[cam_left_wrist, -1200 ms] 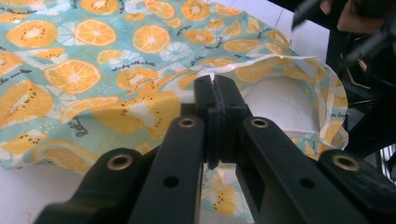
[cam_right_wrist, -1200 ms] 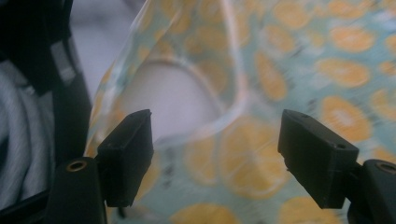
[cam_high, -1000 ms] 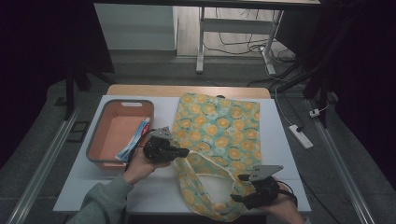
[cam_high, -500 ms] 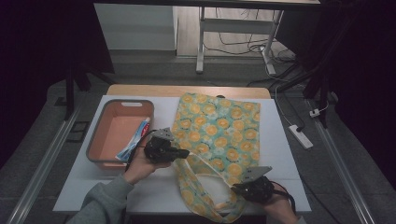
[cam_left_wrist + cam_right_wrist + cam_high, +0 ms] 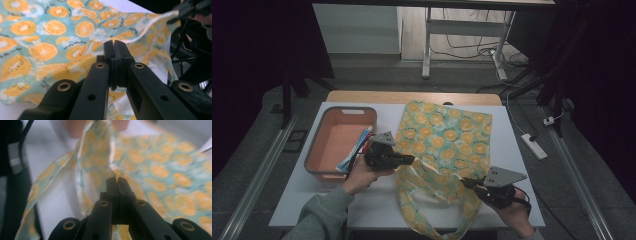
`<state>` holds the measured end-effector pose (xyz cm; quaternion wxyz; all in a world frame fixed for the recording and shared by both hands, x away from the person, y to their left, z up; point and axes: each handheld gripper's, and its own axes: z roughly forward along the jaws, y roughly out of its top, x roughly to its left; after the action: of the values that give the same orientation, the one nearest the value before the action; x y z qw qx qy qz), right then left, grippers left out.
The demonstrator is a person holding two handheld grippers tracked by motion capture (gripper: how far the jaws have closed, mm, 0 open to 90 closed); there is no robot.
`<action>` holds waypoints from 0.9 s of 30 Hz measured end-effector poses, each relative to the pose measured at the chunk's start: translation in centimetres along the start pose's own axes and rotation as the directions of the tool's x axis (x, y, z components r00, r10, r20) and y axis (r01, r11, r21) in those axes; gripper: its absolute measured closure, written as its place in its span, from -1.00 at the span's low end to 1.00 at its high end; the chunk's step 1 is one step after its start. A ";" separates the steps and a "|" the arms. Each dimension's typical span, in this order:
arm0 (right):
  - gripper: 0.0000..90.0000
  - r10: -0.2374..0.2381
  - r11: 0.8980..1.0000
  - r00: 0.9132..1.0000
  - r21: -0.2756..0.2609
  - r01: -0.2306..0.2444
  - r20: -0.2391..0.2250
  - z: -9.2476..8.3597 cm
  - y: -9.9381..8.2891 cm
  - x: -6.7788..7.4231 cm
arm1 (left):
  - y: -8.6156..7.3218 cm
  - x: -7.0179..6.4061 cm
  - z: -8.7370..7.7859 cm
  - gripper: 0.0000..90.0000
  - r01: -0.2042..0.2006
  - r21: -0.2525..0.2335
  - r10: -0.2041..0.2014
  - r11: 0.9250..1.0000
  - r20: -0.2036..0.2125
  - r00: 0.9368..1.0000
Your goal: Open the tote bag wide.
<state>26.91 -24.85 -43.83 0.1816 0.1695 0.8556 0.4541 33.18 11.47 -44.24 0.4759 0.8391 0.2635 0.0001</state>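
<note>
Sitting on the worktop (image 5: pixel 337 200) — one fruit-print tote bag (image 5: pixel 447 135), one orange bin (image 5: pixel 339 140); working above — two hand-held grippers, left (image 5: pixel 411 159) and right (image 5: pixel 466 183).

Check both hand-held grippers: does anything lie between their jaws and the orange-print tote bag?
Nothing visible does. The left hand-held gripper is shut on the tote bag at its near edge, and the right hand-held gripper is shut on the same fabric farther right. The orange bin sits off to the side.

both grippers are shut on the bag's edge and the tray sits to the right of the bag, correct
Not quite. The tray sits to the left of the bag, as the high view shows. The rest holds: the left gripper and the right gripper are each shut on the bag's edge, as seen in their own gripper views.
</note>
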 end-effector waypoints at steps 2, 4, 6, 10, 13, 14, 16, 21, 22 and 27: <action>0.99 0.023 0.999 1.000 -0.034 -0.022 0.021 -0.4 0.5 -0.9 | 0.4 0.1 -0.3 0.98 -0.004 -0.017 0.004 1.000 -0.009 1.000; 0.98 0.082 0.995 0.995 -0.061 -0.079 0.060 -0.8 0.9 -2.6 | 0.7 0.3 -0.6 0.98 -0.001 -0.032 0.000 0.999 -0.021 1.000; 0.98 0.103 0.993 0.991 -0.068 -0.098 0.081 -0.7 1.0 -3.9 | 1.0 0.7 -0.7 0.98 0.000 -0.041 -0.002 0.999 -0.042 0.999; 0.98 0.129 0.990 0.987 -0.077 -0.121 0.097 -0.2 1.0 -5.4 | 1.5 1.8 -0.3 0.98 0.019 -0.054 -0.023 0.998 -0.062 0.998; 0.98 0.139 0.989 0.982 -0.066 -0.131 0.127 0.6 1.0 -6.6 | 2.0 2.2 0.0 0.98 0.015 -0.054 -0.019 0.998 -0.086 0.996; 0.98 0.136 0.990 0.978 -0.046 -0.131 0.160 1.1 0.9 -7.2 | 2.1 2.3 0.1 0.98 0.011 -0.055 -0.016 0.998 -0.099 0.995; 0.98 0.141 0.990 0.975 -0.041 -0.136 0.169 1.3 0.8 -7.6 | 2.4 2.6 0.3 0.98 0.005 -0.055 -0.011 0.999 -0.123 0.992; 0.98 0.162 0.986 0.962 -0.010 -0.164 0.219 2.1 0.2 -9.4 | 2.8 3.6 0.9 0.98 0.014 -0.051 -0.022 0.999 -0.158 0.987; 0.98 0.169 0.985 0.959 -0.001 -0.174 0.226 2.3 0.0 -9.7 | 2.9 3.8 1.1 0.98 0.019 -0.050 -0.027 0.999 -0.157 0.987; 0.98 0.194 0.975 0.950 0.060 -0.215 0.246 3.4 -1.1 -10.8 | 2.9 4.4 2.5 0.98 0.027 -0.011 -0.029 1.000 -0.170 0.985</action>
<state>37.79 -27.92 -44.85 0.2276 0.3182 0.8241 0.4096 38.92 10.23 -44.45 0.4551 0.8303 0.3149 0.0661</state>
